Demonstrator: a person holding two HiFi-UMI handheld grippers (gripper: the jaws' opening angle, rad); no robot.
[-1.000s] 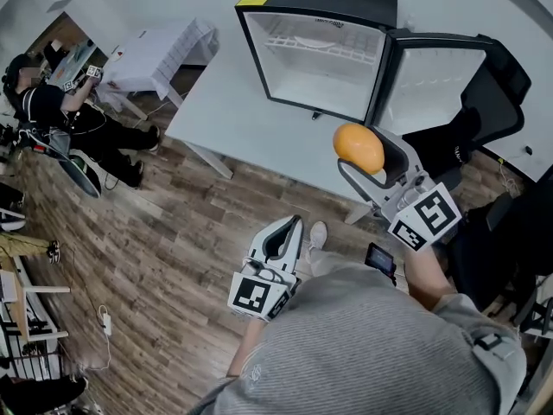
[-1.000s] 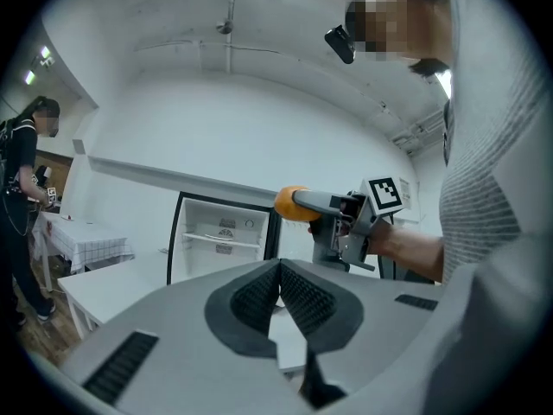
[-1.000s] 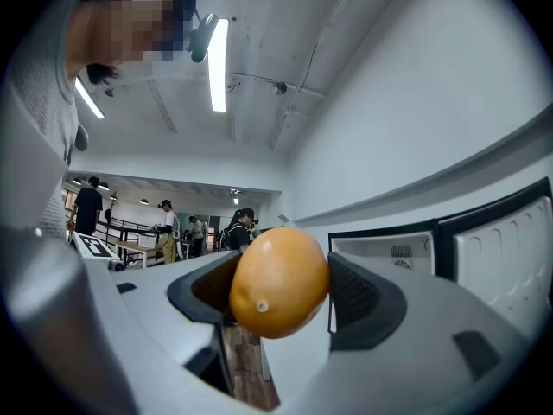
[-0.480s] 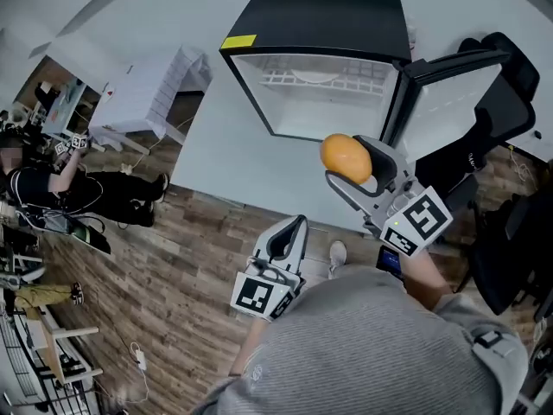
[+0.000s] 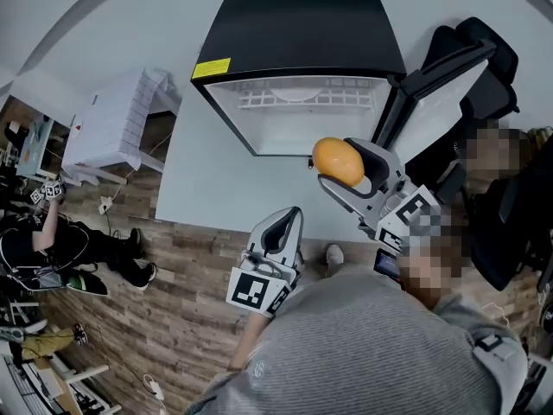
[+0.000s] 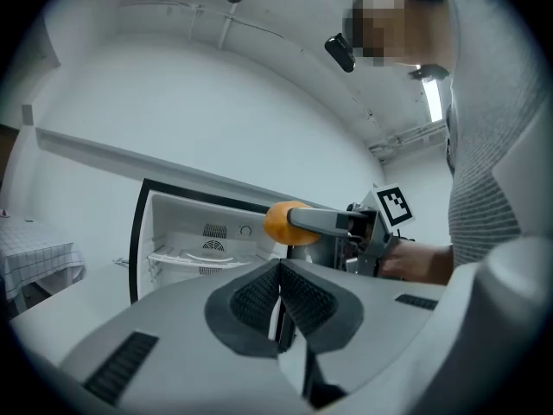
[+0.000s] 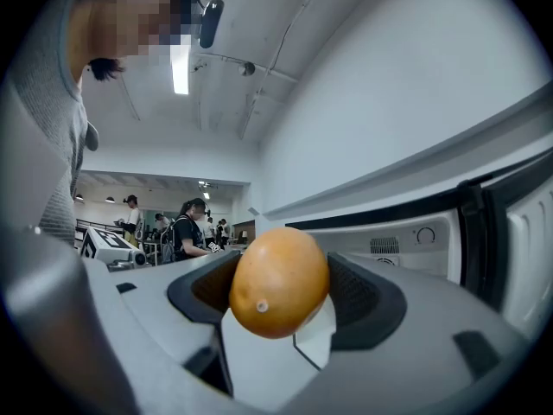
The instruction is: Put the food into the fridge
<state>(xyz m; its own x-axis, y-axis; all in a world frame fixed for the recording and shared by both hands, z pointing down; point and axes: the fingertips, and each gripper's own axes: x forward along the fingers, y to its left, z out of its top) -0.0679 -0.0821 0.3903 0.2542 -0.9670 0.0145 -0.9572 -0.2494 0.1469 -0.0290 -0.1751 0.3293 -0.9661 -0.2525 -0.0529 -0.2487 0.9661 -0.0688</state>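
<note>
A black mini fridge (image 5: 302, 33) stands on a white table (image 5: 207, 175), its door (image 5: 442, 89) swung open to the right. Inside, a white wire shelf (image 5: 298, 100) shows with nothing on it. My right gripper (image 5: 341, 164) is shut on an orange fruit (image 5: 337, 160) and holds it just in front of the fridge's lower right corner. The right gripper view shows the fruit (image 7: 278, 280) squeezed between both pads, with the fridge (image 7: 415, 240) behind. My left gripper (image 5: 289, 221) hangs lower, near the table's front edge, shut on nothing. Its pads (image 6: 298, 296) meet.
A black office chair (image 5: 492, 59) stands right of the fridge door. A second table under a white cloth (image 5: 112, 119) is at the left. People (image 5: 39, 240) work at the far left on the wooden floor (image 5: 164, 318).
The fridge has come closer and more centred in the head view. My right gripper carried the orange fruit leftward, up to the fridge's opening. The left gripper barely moved.
</note>
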